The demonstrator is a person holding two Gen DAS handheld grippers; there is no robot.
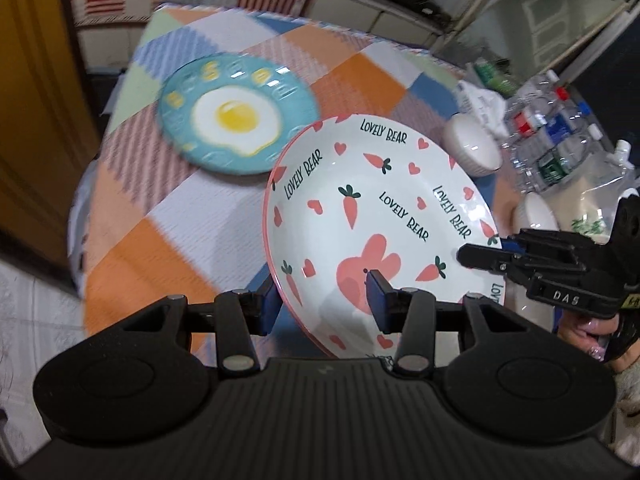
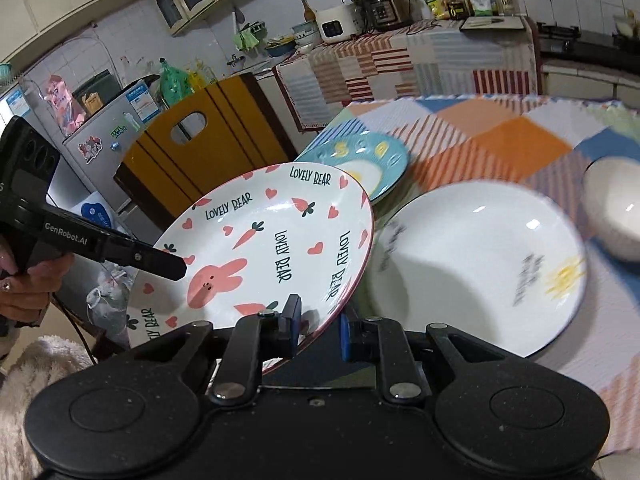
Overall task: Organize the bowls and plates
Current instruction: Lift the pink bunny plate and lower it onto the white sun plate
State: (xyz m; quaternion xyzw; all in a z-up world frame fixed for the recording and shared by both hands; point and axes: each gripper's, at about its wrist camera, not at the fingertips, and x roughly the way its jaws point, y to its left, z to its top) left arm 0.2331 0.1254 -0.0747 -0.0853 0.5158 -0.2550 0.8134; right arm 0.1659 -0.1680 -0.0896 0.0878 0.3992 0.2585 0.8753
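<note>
Left gripper (image 1: pixel 326 304) pinches the near rim of the bunny plate (image 1: pixel 380 216), one blue pad under it, the other on its face. Right gripper (image 2: pixel 318 330) clamps the opposite rim the same way, so the plate (image 2: pixel 276 240) hangs tilted between both, clear of the table (image 1: pixel 168 216). In the left view the right gripper (image 1: pixel 500 254) shows only its top finger over the rim; the lower one is hidden by the plate. The same holds for the left gripper (image 2: pixel 168 266) in the right view.

Just beyond, the blue egg plate (image 1: pixel 236 114) lies flat on the checked cloth, motion-blurred. In the right view the bunny plate covers part of it (image 2: pixel 372 160).

White plate (image 2: pixel 476 272) beside it is blurred and its print is unreadable. White bowl (image 2: pixel 614 212) is cut off at the frame edge. In the left view a second white bowl (image 1: pixel 474 144) stands further back; another white shape sits behind the right gripper, mostly hidden.

Far right, bottles (image 1: pixel 552 128) in clear wrap, labels unreadable.
</note>
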